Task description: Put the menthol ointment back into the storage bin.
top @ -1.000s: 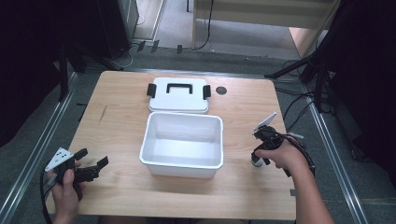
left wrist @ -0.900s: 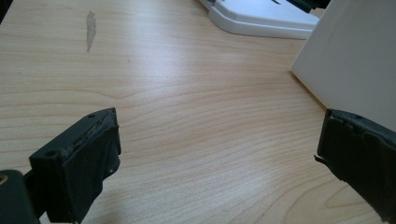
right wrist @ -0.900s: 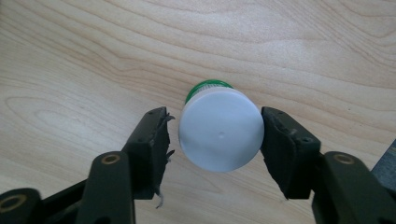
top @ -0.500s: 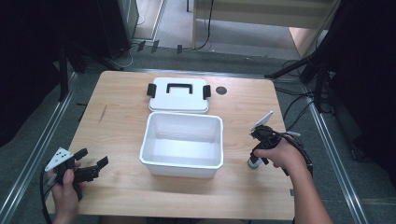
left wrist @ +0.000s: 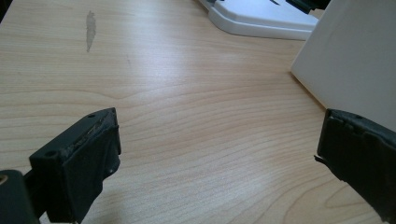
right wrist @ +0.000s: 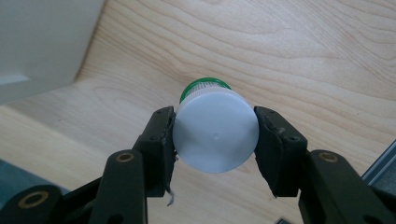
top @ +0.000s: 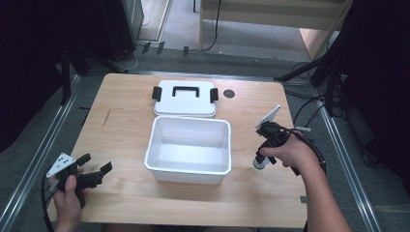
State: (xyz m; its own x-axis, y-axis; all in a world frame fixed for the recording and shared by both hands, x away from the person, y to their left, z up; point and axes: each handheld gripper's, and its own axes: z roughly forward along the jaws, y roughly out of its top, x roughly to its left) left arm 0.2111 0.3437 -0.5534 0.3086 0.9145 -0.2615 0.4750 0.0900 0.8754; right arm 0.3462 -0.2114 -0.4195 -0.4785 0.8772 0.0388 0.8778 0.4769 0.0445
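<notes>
Wooden table (top: pixel 125 125), right hand-held gripper (right wrist: pixel 215 140) clamped on bottle (right wrist: pixel 215 135), nearer the person now; left (left wrist: pixel 215 154) apart.

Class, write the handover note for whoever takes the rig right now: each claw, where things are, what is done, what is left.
Right claw: shut on the bottle, jaws on its white cap, right of the bin.
Left claw: open, empty, at the table's near left corner.
Bin open and empty; lid lies flat behind it.
Done: bottle gripped.
Probably left: bottle into bin, lid on.
</notes>
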